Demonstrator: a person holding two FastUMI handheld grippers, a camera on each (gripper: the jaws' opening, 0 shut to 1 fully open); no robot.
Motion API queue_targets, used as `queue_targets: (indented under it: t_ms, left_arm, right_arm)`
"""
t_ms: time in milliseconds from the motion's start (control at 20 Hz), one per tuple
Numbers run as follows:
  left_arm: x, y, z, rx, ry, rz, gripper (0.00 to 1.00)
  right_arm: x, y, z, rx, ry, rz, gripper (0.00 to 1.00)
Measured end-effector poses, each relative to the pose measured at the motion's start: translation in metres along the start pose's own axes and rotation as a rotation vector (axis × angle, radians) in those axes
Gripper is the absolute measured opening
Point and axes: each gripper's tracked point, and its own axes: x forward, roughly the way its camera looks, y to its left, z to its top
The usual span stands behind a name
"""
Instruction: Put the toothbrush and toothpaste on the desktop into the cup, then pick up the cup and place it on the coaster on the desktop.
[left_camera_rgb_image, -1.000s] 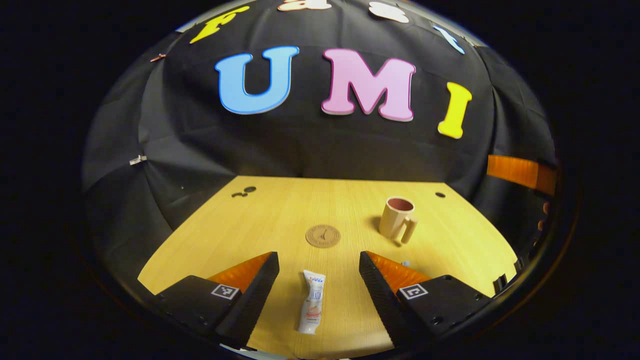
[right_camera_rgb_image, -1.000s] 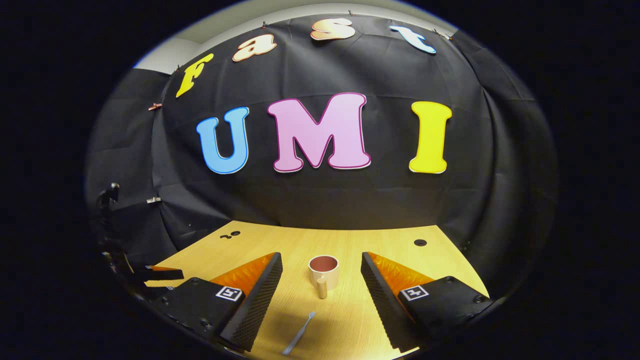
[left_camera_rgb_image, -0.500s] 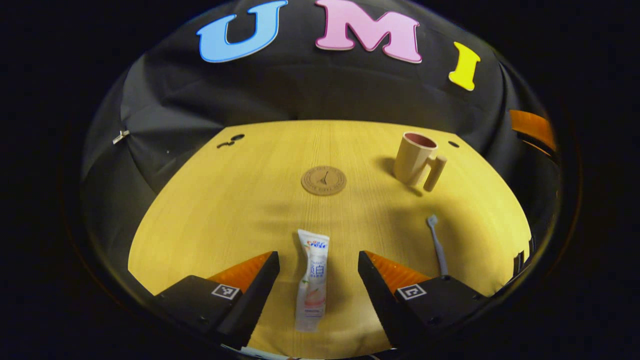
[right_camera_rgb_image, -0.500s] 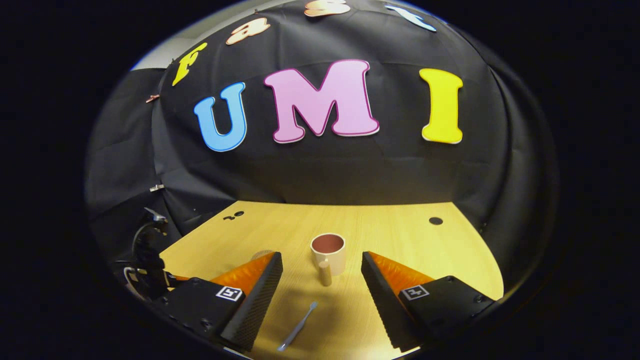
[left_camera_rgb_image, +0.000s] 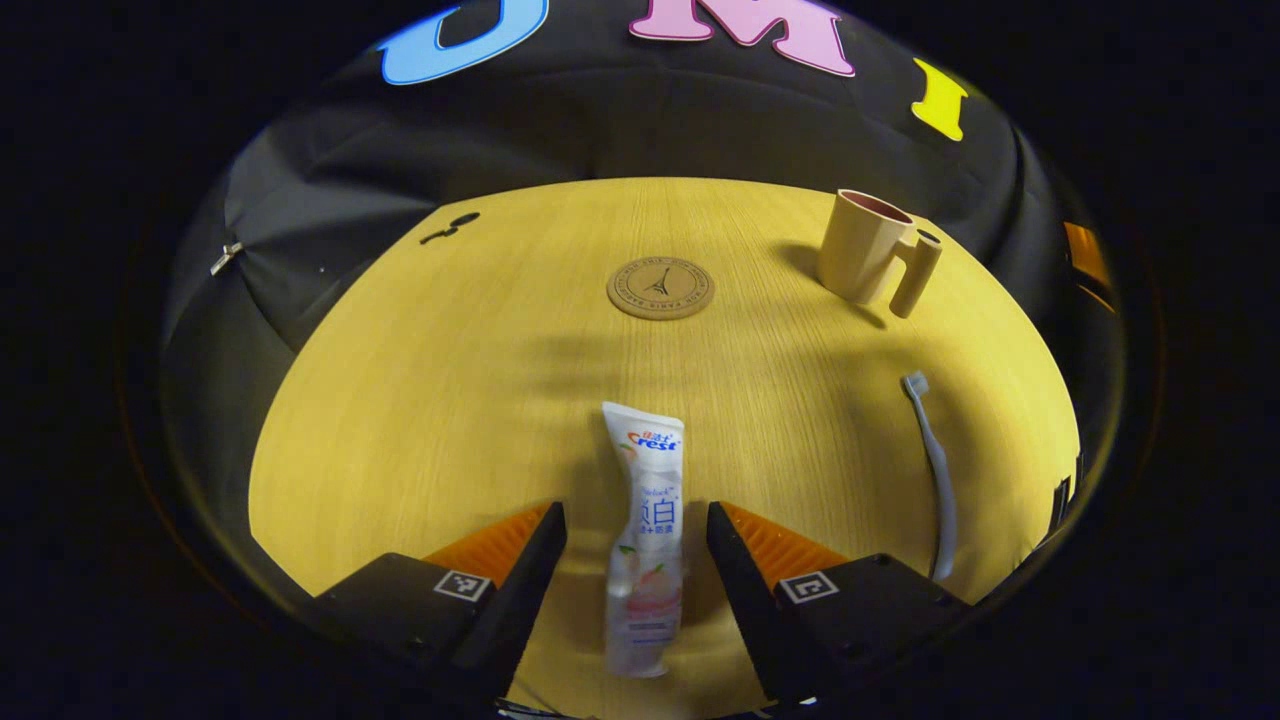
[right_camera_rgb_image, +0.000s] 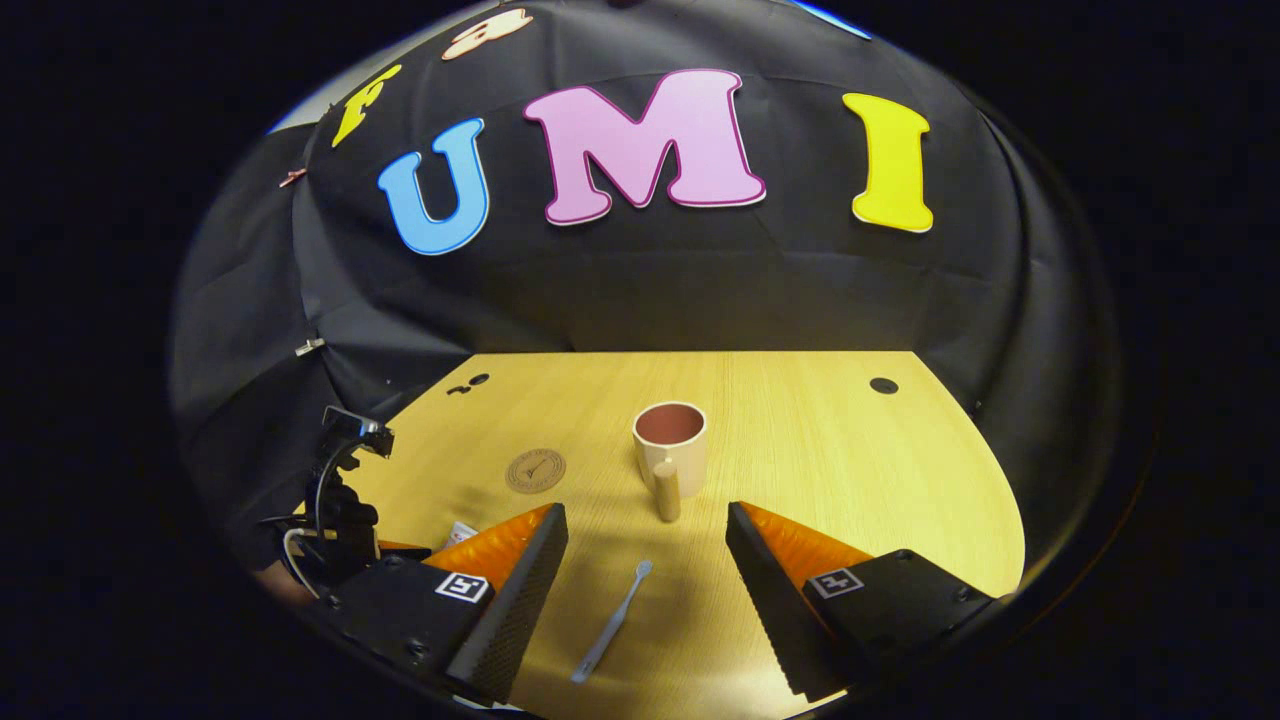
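Now the left gripper (left_camera_rgb_image: 630, 560) has its jaws spread around the toothpaste (left_camera_rgb_image: 645, 540); go lower, then pinch its middle gently. Right gripper (right_camera_rgb_image: 645, 590) jaws are spread too.

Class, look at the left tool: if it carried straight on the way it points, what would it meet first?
Most likely the toothpaste, lying on the desktop between the open left tool; how close it is remains unclear.

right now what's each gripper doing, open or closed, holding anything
Left gripper: open, fingers either side of the toothpaste, not pressing on it.
Right gripper: open, holding nothing; the toothbrush lies on the desktop between its fingers.
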Motion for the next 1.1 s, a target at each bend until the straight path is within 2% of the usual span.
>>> queue_targets:
  t_ms: [100, 150, 300, 350, 400, 500, 650, 750, 900, 1100]
  left_arm:
    - [0.002, 0.003, 0.0, 0.0, -0.009, -0.004, 0.85]
    - [0.002, 0.002, 0.002, 0.0, -0.016, -0.005, 0.78]
    - [0.002, -0.002, -0.001, 0.047, 0.021, -0.026, 0.77]
    - [0.002, -0.003, -0.001, 0.073, 0.036, -0.045, 0.67]
    - [0.004, -0.005, 0.001, 0.096, 0.038, -0.064, 0.66]
    - [0.001, -0.003, 0.002, 0.114, 0.047, -0.077, 0.38]
    - [0.002, -0.003, 0.003, 0.134, 0.054, -0.097, 0.36]
    - [0.002, -0.004, 0.003, 0.11, 0.06, -0.102, 0.27]
    - [-0.01, -0.005, -0.003, 0.063, 0.078, -0.131, 0.24]
    - [-0.038, 0.009, -0.004, 0.066, 0.04, -0.127, 0.24]
  right_arm:
    - [-0.004, 0.004, -0.01, 0.01, 0.022, -0.01, 0.98]
    - [-0.004, 0.006, -0.014, 0.015, 0.032, -0.012, 0.98]
    - [-0.001, 0.015, -0.04, 0.066, 0.11, -0.007, 0.99]
    - [0.001, 0.02, -0.048, 0.074, 0.137, -0.002, 0.99]
    - [0.005, 0.025, -0.058, 0.068, 0.169, 0.006, 0.99]
    - [0.007, 0.029, -0.071, 0.037, 0.217, 0.001, 0.97]
    - [0.018, 0.029, -0.093, 0.047, 0.273, -0.027, 0.97]
    - [0.026, 0.026, -0.106, 0.085, 0.308, -0.064, 0.97]
    - [0.031, 0.017, -0.118, 0.093, 0.335, -0.119, 0.97]
    - [0.038, 0.011, -0.14, 0.084, 0.399, -0.164, 0.95]
